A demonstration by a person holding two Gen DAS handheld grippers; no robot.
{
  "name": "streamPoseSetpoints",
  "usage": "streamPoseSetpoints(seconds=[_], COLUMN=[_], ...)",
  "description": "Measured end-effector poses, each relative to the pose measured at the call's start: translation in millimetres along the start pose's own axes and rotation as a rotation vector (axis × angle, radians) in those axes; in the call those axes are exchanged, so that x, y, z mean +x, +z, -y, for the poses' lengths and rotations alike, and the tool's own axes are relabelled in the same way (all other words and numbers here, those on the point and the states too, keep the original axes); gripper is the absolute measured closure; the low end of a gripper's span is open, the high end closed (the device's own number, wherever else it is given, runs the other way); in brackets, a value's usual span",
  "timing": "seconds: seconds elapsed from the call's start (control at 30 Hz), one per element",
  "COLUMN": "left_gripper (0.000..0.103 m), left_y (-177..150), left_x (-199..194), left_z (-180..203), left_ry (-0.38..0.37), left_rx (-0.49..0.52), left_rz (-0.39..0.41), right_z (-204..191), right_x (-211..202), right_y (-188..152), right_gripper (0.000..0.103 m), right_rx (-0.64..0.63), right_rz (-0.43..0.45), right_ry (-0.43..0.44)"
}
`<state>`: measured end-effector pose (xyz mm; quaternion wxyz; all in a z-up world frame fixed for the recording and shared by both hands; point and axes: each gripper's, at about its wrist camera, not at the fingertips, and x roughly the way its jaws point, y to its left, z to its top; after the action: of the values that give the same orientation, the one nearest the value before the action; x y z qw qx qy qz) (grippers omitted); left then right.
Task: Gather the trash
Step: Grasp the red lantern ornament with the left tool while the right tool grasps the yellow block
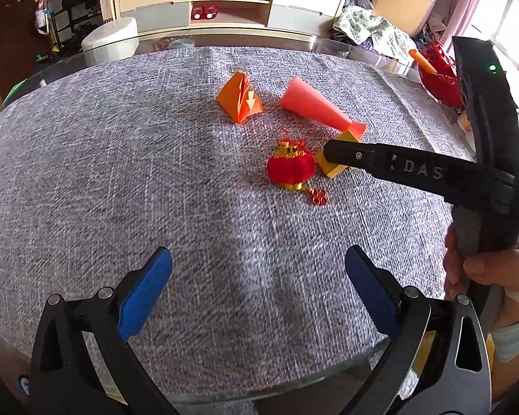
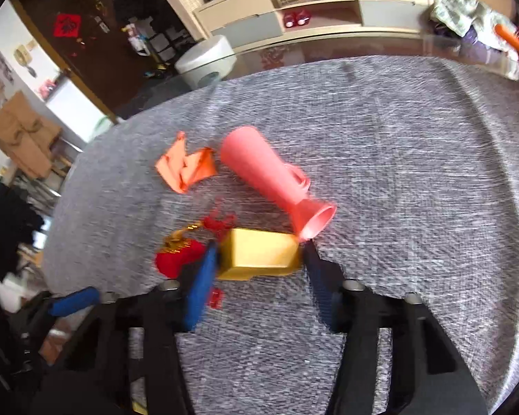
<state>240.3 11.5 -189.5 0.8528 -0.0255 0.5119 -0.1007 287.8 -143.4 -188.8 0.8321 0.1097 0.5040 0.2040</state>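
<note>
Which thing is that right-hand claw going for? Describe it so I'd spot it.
On the grey cloth, find the pink tube. Just below its narrow mouth sits a gold box, between the right gripper fingers. It is the only yellow, square-edged piece there.

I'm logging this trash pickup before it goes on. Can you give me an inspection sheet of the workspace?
Surface: grey woven cloth on a glass-edged table.
Job's things: yellow box, pink paper cone, orange folded paper, red lantern ornament, close together.
Clutter: nothing seen on the cloth.
Grippers: left gripper open, empty; right gripper pads at the yellow box's sides.
Cables: nothing seen.
Surroundings: cream cabinet, white round stool, heaped clothes.
</note>
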Motion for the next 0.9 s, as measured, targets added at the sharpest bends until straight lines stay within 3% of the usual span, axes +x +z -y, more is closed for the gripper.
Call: streamPoseSetpoints(seconds=[0.27,0.53,0.6,0.9], left_gripper=[0.011,0.049,0.069,0.069], left_y=[28.3,47.6,50.2,40.7], left_x=[18.4,41.5,47.9,20.1], left_z=[11.0,21.0,22.3,23.0], left_ry=[-0.020,-0.056,-0.061,-0.035], left_rx=[0.024,0.046,0.048,0.059], left_rz=[0.022,0.005,-0.010,0.034], right_z=[0.6,8.5,8.9,2.8], right_x=[-18.3,-30.6,-32.6,-58.0], right_y=[10.3,17.3,17.6,10.7], right_gripper=[0.055,0.055,0.055,0.055], right_rx=[-0.068,-0.066,-0.062,-0.078], right_rz=[0.035,0.046,0.049,0.077], right_ry=[-0.031,-0.042,-0.042,-0.050])
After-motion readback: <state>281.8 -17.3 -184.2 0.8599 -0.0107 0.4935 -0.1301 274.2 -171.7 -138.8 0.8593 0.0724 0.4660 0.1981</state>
